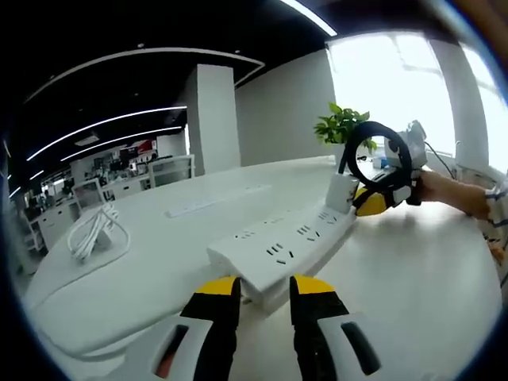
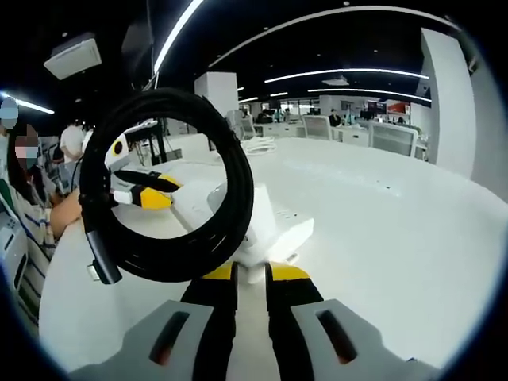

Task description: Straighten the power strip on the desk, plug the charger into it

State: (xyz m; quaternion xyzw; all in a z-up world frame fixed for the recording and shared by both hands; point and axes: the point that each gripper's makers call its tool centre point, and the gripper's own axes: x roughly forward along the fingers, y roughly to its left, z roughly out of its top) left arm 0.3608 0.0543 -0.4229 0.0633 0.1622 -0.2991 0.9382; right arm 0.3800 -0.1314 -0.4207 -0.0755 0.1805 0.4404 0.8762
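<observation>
In the left gripper view, a bundled white cable [image 1: 95, 232] lies far left on the white surface [image 1: 429, 270]. The left hand-held gripper [image 1: 263, 295] has its jaws spread a little, empty, just short of the near end of the white power strip [image 1: 284, 248], which runs diagonally across the middle. At the strip's far end, the right hand-held gripper [image 1: 373, 200] pinches the white charger [image 1: 343, 190], its black cable loop [image 1: 373, 151] standing above; a potted plant [image 1: 341, 127] stands behind.

In the right gripper view, the charger [image 2: 258, 222] sits between the jaws of the right hand-held gripper [image 2: 250, 274], with the cable loop [image 2: 171, 186] in front.

Judging by this, plugging in is underway: the prongs seem at or in a socket. Next calls for a firm, square press while the left hand-held gripper steadies the strip.
</observation>
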